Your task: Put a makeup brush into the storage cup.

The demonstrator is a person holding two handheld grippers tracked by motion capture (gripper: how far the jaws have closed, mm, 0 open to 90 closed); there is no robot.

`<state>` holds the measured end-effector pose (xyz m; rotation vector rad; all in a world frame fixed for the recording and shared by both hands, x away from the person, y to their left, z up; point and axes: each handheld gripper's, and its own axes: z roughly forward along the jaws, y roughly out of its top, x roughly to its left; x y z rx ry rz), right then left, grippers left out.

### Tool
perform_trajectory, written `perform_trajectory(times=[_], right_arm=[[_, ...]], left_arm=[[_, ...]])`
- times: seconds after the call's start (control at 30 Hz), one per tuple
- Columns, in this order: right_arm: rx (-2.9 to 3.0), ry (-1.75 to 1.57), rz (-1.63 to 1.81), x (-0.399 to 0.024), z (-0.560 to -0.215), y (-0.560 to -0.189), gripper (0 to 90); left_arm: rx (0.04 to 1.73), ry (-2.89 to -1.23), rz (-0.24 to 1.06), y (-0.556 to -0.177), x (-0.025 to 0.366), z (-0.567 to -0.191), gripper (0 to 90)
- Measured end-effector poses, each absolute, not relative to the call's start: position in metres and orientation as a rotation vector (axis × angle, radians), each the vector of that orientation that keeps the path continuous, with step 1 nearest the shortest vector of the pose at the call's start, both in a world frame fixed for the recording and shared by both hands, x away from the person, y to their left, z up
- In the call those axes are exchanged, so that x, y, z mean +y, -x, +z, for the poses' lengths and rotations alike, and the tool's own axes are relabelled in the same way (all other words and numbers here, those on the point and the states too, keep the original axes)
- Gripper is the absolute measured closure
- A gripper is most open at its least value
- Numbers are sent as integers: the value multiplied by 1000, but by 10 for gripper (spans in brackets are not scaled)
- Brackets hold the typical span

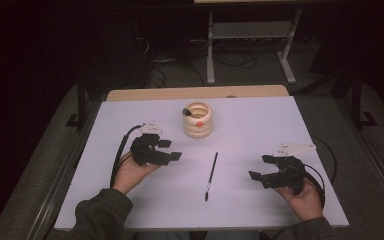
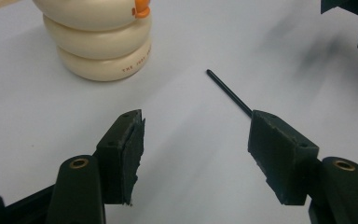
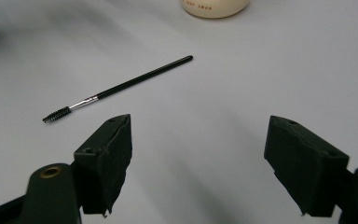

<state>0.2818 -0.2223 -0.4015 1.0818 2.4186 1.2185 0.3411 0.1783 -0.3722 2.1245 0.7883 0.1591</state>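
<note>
A thin black brush (image 1: 211, 175) with a spiral bristle tip lies flat on the white table (image 1: 260, 125), between both hands. In the right gripper view the brush (image 3: 121, 86) lies ahead and to the left, bristles at the left end. The left gripper view has its handle end (image 2: 228, 92) running behind the right jaw. A cream holder (image 1: 198, 119) of stacked rings with an orange dot stands behind it, something dark inside. My left gripper (image 1: 170, 150) is open, left of the brush. My right gripper (image 1: 260, 167) is open, right of it. Both hold nothing.
The cream holder (image 2: 100, 42) stands close ahead of the left gripper. A wooden strip (image 1: 195, 93) runs along the table's far edge. Beyond it are dark floor, cables and a white metal frame (image 1: 250, 45).
</note>
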Motion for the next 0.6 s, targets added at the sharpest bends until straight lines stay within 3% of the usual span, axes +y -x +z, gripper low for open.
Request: perform_trajectory(times=[0.6], right_arm=[[2424, -1091, 1208, -225, -403, -283, 224]], left_arm=[[803, -2026, 124, -322, 187, -370, 355]])
